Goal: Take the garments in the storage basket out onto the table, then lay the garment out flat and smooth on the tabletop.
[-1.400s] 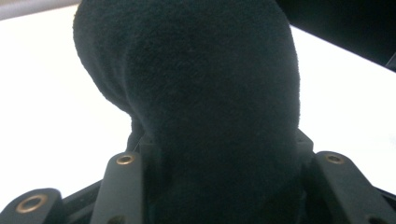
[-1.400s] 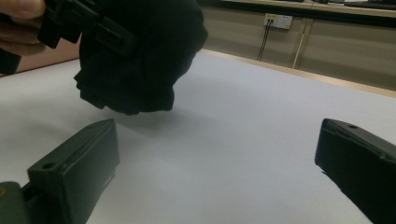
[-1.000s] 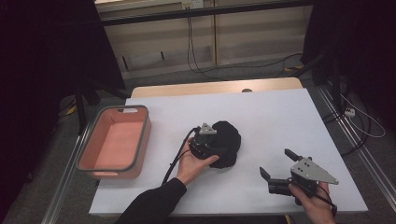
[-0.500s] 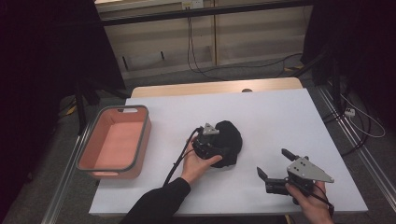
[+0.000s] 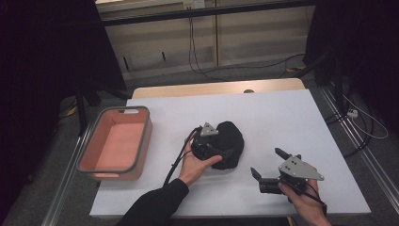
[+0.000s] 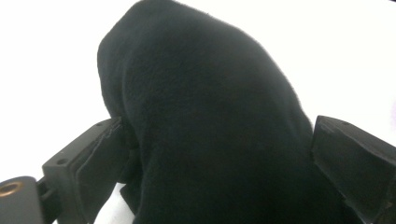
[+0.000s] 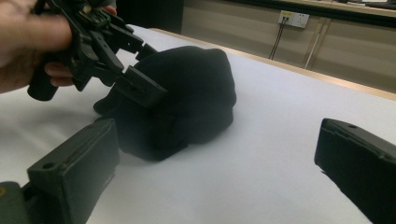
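High view: black cloth (image 5: 230, 143) mid-surface (image 5: 282, 113), left tool (image 5: 217, 151) at its 9 o'clock edge. Left gripper view: jaws spread, straddling the cloth (image 6: 210, 121). Right gripper view: right tool (image 7: 215, 186) gapes empty, cloth (image 7: 187, 102) at 11 o'clock.

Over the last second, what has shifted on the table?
The right gripper slid a little left, toward the black cloth, jaws open and holding nothing. The left gripper stayed at the cloth with its jaws set either side of the bundle, not closed. The cloth and the pink bin have not moved.
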